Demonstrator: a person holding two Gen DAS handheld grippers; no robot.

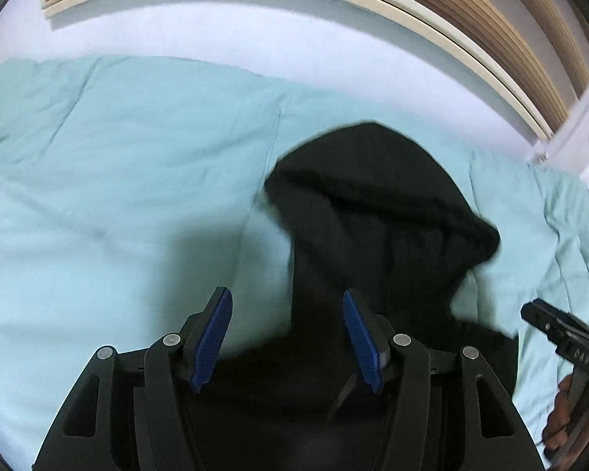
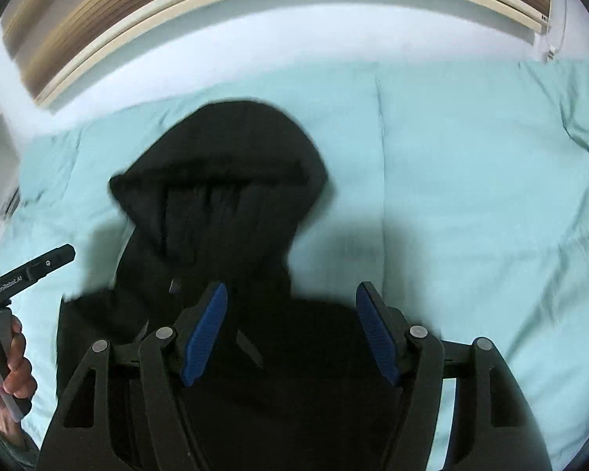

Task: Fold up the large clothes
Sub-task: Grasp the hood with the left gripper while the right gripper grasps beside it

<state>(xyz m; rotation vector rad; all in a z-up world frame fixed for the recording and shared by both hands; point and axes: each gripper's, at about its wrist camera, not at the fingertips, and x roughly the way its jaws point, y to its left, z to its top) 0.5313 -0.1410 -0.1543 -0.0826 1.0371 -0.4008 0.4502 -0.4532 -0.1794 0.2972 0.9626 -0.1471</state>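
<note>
Bedroom setting: bed (image 1: 98, 180) under a pale aqua quilt, white wall and wood-slat headboard (image 1: 471, 15) beyond. Item: black hooded garment (image 2: 224, 180), hood toward the headboard, body running back under both cameras, lying flat on the quilt; drawstring or strap ends faintly visible near the collar, otherwise too dark and blurred to trace seams. Left hand-held gripper (image 1: 287, 306): blue pads spread wide, nothing between them, hovering over the garment's left shoulder edge beside the hood. Right hand-held gripper (image 2: 290, 302): likewise spread and empty, over the garment's right shoulder area beside the hood. Step in hand, by judgement: taking hold at the shoulders to begin a fold. Recommended handling: seat each pad pair around a single clean edge at matching points either side of the hood, pinch cloth only and not the quilt beneath, lift level so the body does not skew. Edges: hood outline clear against the quilt; garment's lower hem out of view. Open room: broad bare quilt left and right of the hood, ample for laying sleeves inward; headboard well apart from the hood.
</note>
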